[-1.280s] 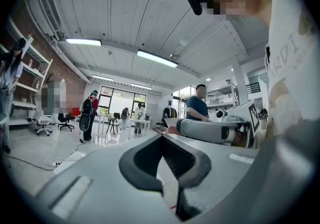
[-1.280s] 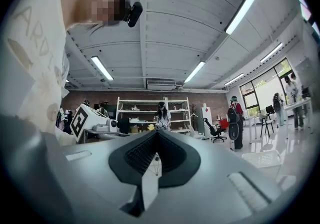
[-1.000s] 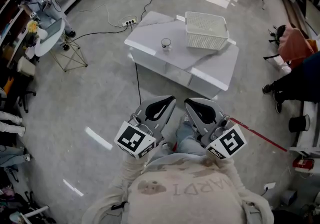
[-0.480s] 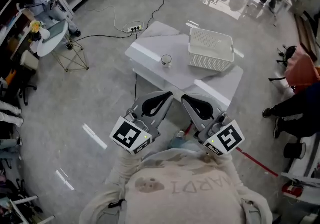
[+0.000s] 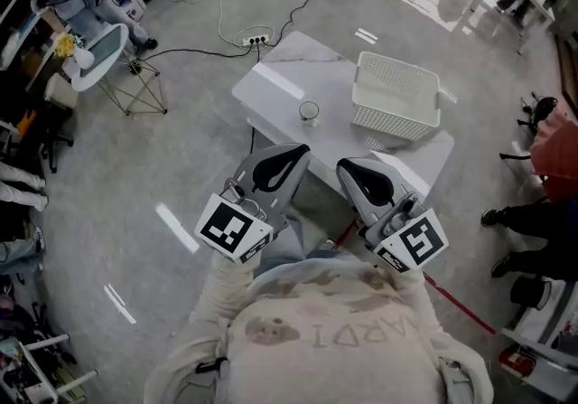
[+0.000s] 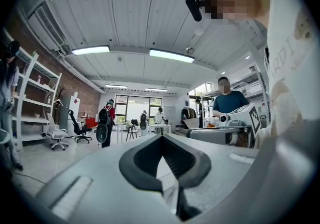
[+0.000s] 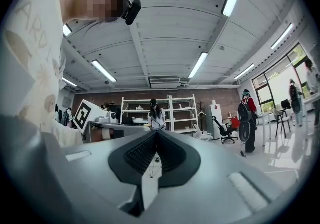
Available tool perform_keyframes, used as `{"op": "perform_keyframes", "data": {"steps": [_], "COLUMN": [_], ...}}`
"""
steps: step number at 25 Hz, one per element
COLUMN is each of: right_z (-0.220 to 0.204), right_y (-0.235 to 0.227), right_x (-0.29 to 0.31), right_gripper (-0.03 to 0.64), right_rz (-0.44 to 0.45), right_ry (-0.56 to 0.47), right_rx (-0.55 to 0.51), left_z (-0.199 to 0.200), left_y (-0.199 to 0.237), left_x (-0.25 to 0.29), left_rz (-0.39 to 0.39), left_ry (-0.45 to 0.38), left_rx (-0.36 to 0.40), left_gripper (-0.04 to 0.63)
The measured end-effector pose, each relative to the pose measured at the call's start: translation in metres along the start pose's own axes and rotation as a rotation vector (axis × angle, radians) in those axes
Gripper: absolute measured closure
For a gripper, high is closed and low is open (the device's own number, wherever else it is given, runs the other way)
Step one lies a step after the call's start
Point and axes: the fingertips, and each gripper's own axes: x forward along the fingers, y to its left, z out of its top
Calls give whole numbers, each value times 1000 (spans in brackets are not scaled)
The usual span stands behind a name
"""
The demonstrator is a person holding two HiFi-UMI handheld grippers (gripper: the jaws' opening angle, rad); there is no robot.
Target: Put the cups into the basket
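**Approach stage, head view.** The white counter lies in the upper centre of the frame. One clear cup stands upright near its middle. The white mesh basket sits just right of the cup and does not touch it. No second cup can be made out.

Both tools are held close to the chest in the lower half of the frame, well apart from the counter. The left hand-held gripper has its jaws brought together at the tips, with nothing between them. The right hand-held gripper is likewise closed and empty. Each gripper view shows only ceiling and distant room beyond the joined tips.

**Reading.** No cup is grasped, so the task appears to be at its outset, and the step in hand is the reach for the cup.

**To do it well:**
- Bring the counter within reach first, then tilt the chosen tool down toward the cup.
- Part the jaws before they arrive, wide enough to pass either side of the cup wall.
- Come in from the side at about mid-height, not down onto the rim.
- Close gently, because the cup looks smooth and light and could slide or tip if nudged.
- Lift the cup clear of the basket's raised rim before moving it across.
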Motion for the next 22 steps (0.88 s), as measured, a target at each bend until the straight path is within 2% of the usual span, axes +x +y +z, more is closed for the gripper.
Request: {"op": "perform_keyframes", "data": {"steps": [5,10,16,22], "right_z": [-10,-19,-44,-92], "right_y": [-38,-80,-127,-173], "right_x": [52,111,183,220], "right_gripper": [591,589,581,567], "right_rz": [-58,-143,-261,-423], "right_ry": [4,13,69,175], "right_rx": [16,37,39,62], "left_z": [-9,-9,-8,-14], "left_y": [62,127,200,241], "left_x": [16,43,72,94], "left_rz": [-30,-115,-255,-395], "left_ry": [22,39,30,34], "left_rx": [-4,2,42,42], "left_gripper": [595,595,595,595]}}
